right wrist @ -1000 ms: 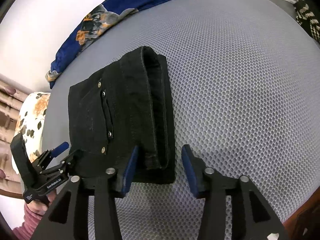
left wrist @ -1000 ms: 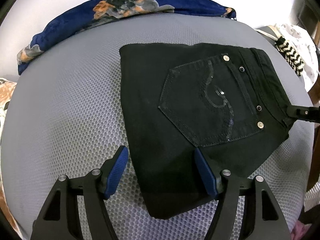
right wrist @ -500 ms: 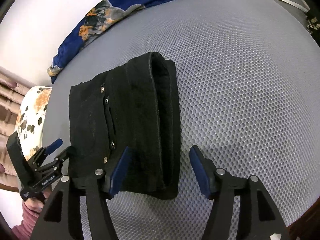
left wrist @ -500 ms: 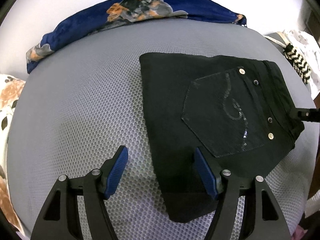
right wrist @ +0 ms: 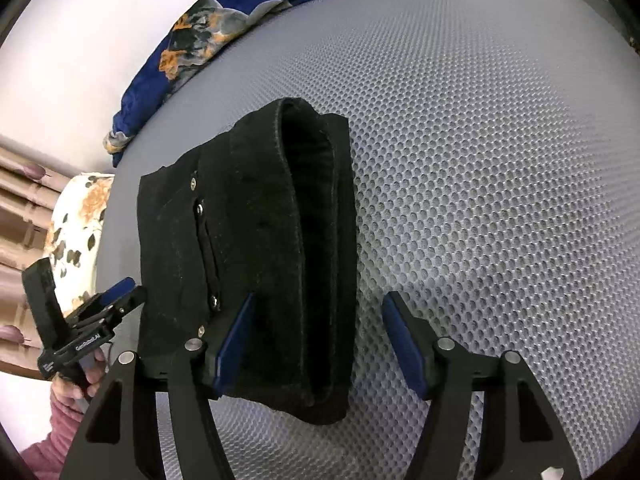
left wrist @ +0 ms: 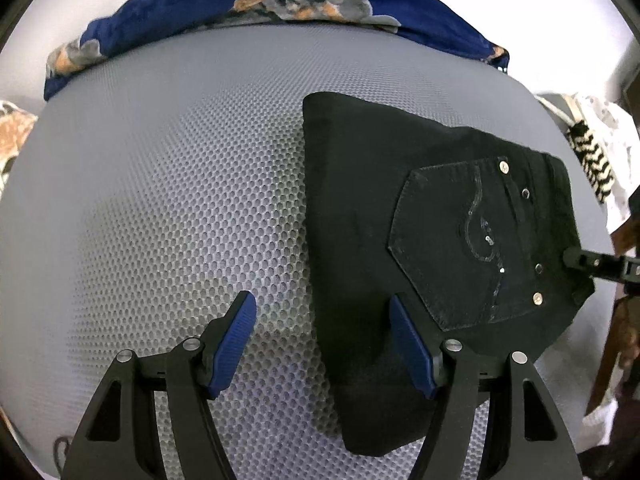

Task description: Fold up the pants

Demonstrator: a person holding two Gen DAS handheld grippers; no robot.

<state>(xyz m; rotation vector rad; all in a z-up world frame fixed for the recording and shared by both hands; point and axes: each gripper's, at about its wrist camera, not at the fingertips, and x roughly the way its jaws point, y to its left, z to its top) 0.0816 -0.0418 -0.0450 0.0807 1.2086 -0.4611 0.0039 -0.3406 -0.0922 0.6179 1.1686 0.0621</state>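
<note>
Black pants (left wrist: 420,240) lie folded into a compact stack on the grey mesh surface (left wrist: 180,200), back pocket facing up. In the right wrist view the pants (right wrist: 256,260) show their folded waistband edge. My left gripper (left wrist: 324,344) is open and empty, hovering over the pants' near left edge. My right gripper (right wrist: 316,340) is open and empty, its jaws wide above the waistband end. The right gripper's tip also shows in the left wrist view (left wrist: 592,264) beside the waistband. The left gripper shows in the right wrist view (right wrist: 116,300), held by a hand.
A blue floral cloth (left wrist: 280,4) lies along the far edge of the surface. A black-and-white patterned item (left wrist: 592,160) sits off the right side. A floral cushion (right wrist: 76,240) lies beyond the left edge.
Both grippers have drawn back from the pants. The left one has shifted left, so the pants sit further right in its view. The right gripper's jaws have opened wider.
</note>
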